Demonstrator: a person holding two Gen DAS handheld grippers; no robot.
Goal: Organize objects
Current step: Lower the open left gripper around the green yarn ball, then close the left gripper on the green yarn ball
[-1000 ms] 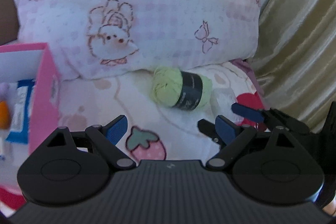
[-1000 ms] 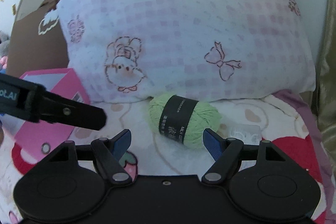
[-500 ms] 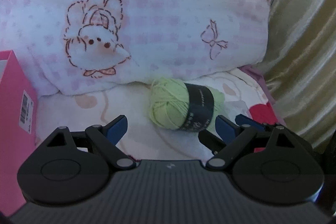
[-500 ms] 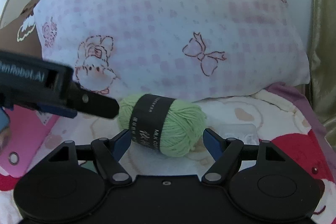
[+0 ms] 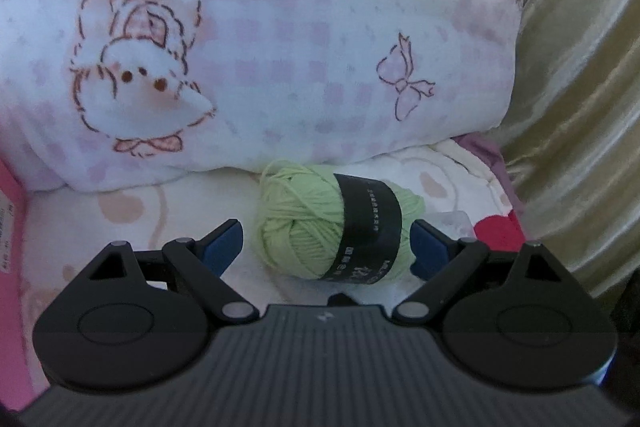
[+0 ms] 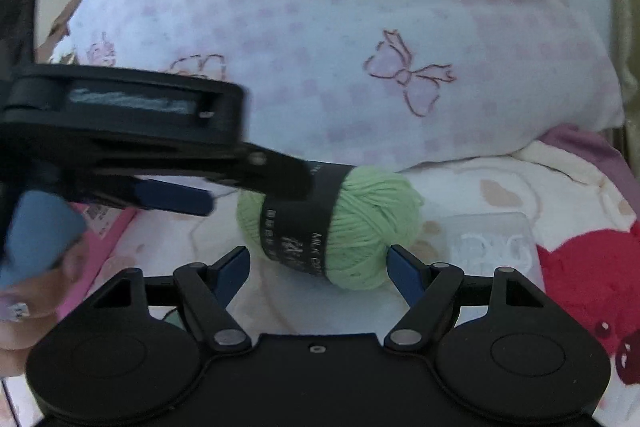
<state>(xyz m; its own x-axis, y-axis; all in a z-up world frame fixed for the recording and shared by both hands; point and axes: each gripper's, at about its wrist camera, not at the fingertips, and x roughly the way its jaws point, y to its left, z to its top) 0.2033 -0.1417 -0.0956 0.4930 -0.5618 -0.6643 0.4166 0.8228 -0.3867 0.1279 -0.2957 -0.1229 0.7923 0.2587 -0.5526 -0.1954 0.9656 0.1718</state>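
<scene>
**Both tools open at the yarn ball**

Here we are looking at the green yarn ball [image 5: 340,223], which is lying on the printed blanket [image 5: 132,211] just in front of the pink-checked pillow [image 5: 280,27]. We are holding the left tool [image 5: 326,239] with its jaws spread to either side of the ball, pads apart from it. Our right tool [image 6: 318,263] is likewise gaping around the ball. A clear plastic case [image 6: 490,241] is lying just right of the ball.
</scene>
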